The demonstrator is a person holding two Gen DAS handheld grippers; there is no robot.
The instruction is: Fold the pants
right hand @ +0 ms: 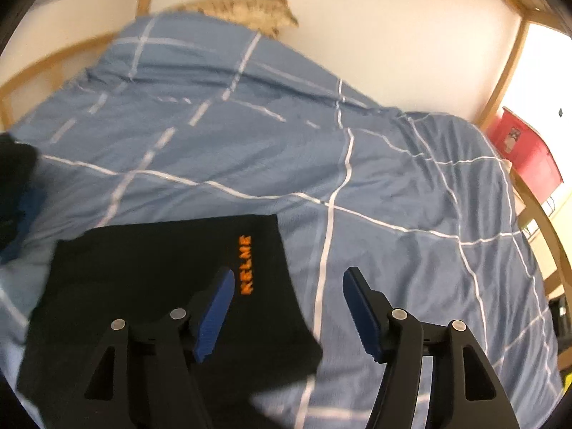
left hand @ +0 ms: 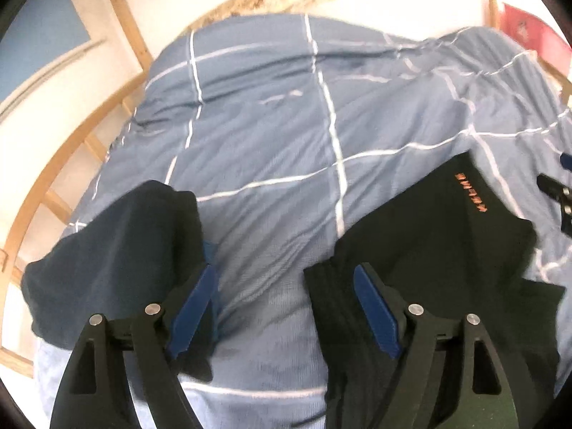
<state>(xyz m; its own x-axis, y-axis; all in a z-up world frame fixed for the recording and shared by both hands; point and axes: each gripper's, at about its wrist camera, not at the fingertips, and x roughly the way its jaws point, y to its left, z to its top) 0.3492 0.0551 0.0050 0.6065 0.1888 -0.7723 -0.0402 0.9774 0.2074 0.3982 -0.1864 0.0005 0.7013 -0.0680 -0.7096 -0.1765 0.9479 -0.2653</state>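
Black pants with an orange KELME logo lie on the blue checked bedcover. In the left wrist view one dark leg (left hand: 118, 250) lies at the left and the logo leg (left hand: 439, 236) at the right. My left gripper (left hand: 286, 289) is open above the bare cover between them, holding nothing. In the right wrist view the logo leg (right hand: 157, 279) lies flat at the lower left. My right gripper (right hand: 287, 286) is open just above its right edge, its left finger (right hand: 214, 314) over the cloth. The right gripper shows at the left view's right edge (left hand: 557, 193).
The blue bedcover with white lines (left hand: 279, 125) (right hand: 393, 178) fills the bed. A wooden bed frame (left hand: 46, 178) curves round the left. A tan patterned pillow (right hand: 246, 10) lies at the far wall. A red box (right hand: 525, 146) stands at the right.
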